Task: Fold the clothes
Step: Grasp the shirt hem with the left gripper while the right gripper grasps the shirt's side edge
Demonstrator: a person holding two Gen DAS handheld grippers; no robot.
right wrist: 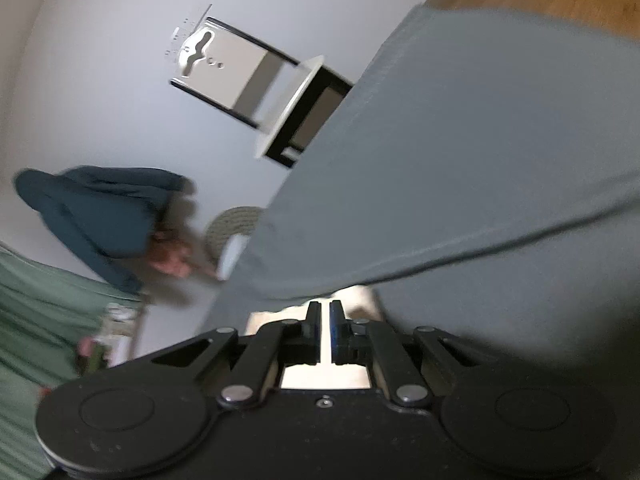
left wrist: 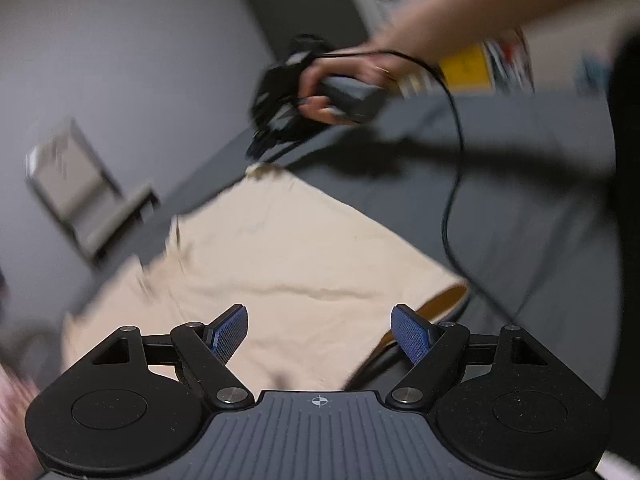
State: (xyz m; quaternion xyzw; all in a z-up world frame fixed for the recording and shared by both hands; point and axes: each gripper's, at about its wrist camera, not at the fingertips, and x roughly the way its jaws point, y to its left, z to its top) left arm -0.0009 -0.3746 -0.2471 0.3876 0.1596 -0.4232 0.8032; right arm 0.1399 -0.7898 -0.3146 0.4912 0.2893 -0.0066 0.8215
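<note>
Cream garment [left wrist: 288, 264] lies spread flat on the grey bed [left wrist: 520, 200]; left claw [left wrist: 320, 332] hovers over its near edge, jaws wide apart, empty; right claw [right wrist: 325, 330] is pinched nearly closed on the garment's far corner, hand [left wrist: 340, 84] gripping its handle.
</note>
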